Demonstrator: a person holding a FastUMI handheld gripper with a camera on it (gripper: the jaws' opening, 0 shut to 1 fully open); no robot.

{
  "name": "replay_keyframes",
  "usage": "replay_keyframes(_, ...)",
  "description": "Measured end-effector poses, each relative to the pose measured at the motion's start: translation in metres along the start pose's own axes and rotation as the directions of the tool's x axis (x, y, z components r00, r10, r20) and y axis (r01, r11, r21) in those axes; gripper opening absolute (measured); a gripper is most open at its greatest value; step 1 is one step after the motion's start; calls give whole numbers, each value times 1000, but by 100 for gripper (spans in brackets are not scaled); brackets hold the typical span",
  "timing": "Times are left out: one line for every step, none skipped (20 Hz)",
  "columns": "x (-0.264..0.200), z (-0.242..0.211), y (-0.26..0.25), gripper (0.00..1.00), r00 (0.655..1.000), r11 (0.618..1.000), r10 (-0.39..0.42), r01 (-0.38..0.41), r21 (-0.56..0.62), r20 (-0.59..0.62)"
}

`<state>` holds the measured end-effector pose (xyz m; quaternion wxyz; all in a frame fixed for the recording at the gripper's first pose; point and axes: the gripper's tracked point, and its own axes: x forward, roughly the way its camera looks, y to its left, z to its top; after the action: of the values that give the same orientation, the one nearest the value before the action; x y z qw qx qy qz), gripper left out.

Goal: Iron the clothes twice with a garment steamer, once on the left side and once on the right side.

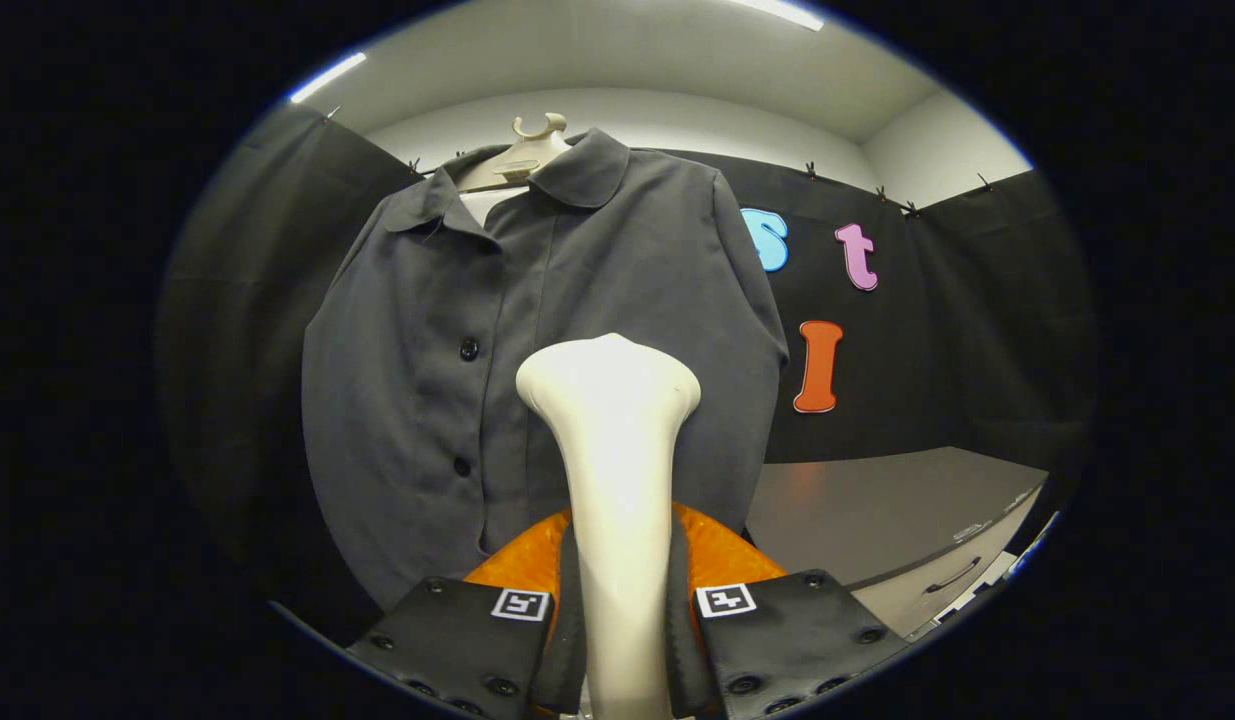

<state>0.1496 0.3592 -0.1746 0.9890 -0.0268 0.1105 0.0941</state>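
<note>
Item: my gripper [622, 625], fingers clamped on the steamer [617, 480] handle, one each side. Steamer head at 12 o'clock from the fingers, on or just before the shirt [427, 400], right of the buttons. Shirt hangs on a hanger [529, 150]. Progress: a pass seems underway; I cannot tell which. Counter [877, 510] at 2 o'clock.

the steamer [617, 470] clamped between the gripper [622, 640] fingers looks like smooth, softly glossy plastic, its flared head catching a bright sheen just ahead of the fingers. beyond it hangs the shirt [537, 380], a matt woven cloth with small glossy buttons [468, 349] down the front, on a pale hanger [525, 155] of smooth, plastic-looking finish. off to the right beyond the fingers, the desk [877, 510] has a flat, satin-smooth top with a faint reflection.
</note>
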Motion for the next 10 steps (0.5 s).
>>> replay_keyframes(-3,-7,1,39,1000,1000,3,-3,2,-11)
replay_keyframes(-5,-14,2,40,1000,1000,6,-6,6,-25)
replay_keyframes(-7,-21,4,40,999,1000,11,-10,8,-38)
replay_keyframes(-8,-29,5,40,999,1000,14,-14,1,-53)
replay_keyframes(-8,-37,6,40,998,1000,15,-16,-14,-65)
replay_keyframes(-8,-43,7,40,997,999,17,-20,-30,-79)
replay_keyframes(-11,-51,6,40,996,999,19,-23,-40,-92)
replay_keyframes(-14,-59,6,40,994,999,21,-26,-45,-106)
replay_keyframes(-16,-66,5,40,993,999,22,-27,-43,-116)
replay_keyframes(-18,-73,4,40,991,999,21,-27,-44,-131)
